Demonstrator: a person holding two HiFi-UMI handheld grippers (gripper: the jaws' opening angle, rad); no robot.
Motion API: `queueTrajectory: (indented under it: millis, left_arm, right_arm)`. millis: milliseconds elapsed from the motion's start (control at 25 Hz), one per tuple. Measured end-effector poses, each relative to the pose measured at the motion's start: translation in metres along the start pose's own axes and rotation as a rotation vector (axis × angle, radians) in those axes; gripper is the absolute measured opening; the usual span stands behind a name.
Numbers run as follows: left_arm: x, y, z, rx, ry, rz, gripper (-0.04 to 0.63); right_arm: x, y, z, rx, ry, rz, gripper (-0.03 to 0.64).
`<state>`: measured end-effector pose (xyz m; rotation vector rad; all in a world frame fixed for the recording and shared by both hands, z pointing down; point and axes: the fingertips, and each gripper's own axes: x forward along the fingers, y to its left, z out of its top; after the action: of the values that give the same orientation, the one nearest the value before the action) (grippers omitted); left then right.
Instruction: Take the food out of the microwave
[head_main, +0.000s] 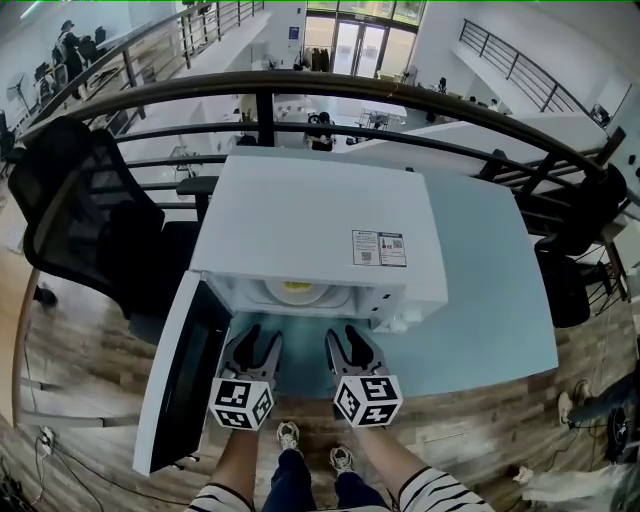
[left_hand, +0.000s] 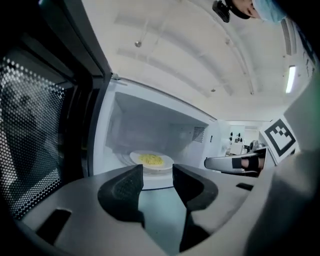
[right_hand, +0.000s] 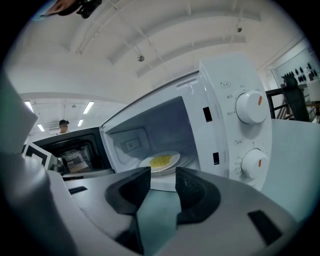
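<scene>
A white microwave (head_main: 320, 235) stands on the pale blue table (head_main: 490, 300) with its door (head_main: 185, 375) swung open to the left. Inside on the turntable sits a white plate (left_hand: 151, 162) (right_hand: 160, 162) of yellow food (head_main: 296, 287). My left gripper (head_main: 258, 342) (left_hand: 157, 175) hovers just in front of the cavity opening, jaws open and empty. Beside it, my right gripper (head_main: 345, 340) (right_hand: 163, 177) is also open with nothing between its fingers, pointing at the plate. Both stop short of the cavity.
The microwave's two control knobs (right_hand: 251, 107) are on its right front panel. A black office chair (head_main: 90, 220) stands left of the table, and a dark railing (head_main: 330, 90) runs behind. The person's shoes (head_main: 315, 445) show below on the wooden floor.
</scene>
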<state>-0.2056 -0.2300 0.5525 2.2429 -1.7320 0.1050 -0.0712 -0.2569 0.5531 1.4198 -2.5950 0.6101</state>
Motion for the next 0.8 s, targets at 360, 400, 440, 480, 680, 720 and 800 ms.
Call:
queueTrajectory:
  millis: [360,400,440,480,680,720,800]
  left_arm:
    - [0.036,0.025,0.003,0.011,-0.005,-0.005,0.166]
    - [0.039,0.027,0.003,0.009,-0.007,-0.005,0.166]
    - [0.043,0.028,0.004,0.008,-0.009,-0.005,0.166]
    - [0.046,0.030,0.004,0.006,-0.010,-0.004,0.166]
    - [0.058,0.035,0.006,0.001,-0.005,0.011,0.166]
    - [0.060,0.035,0.006,0.003,-0.002,0.013,0.166]
    - [0.064,0.036,0.007,0.007,0.010,0.023,0.166]
  right_arm:
    - [0.036,-0.004,-0.001,0.015,-0.003,-0.016,0.149]
    - [0.040,-0.005,0.000,0.019,-0.009,-0.016,0.149]
    - [0.044,-0.006,0.003,0.026,-0.017,-0.015,0.149]
    - [0.048,-0.007,0.005,0.035,-0.026,-0.016,0.149]
    - [0.063,-0.012,0.018,0.062,-0.059,-0.051,0.150]
    - [0.065,-0.012,0.020,0.063,-0.064,-0.058,0.150]
    - [0.069,-0.012,0.022,0.059,-0.071,-0.075,0.155]
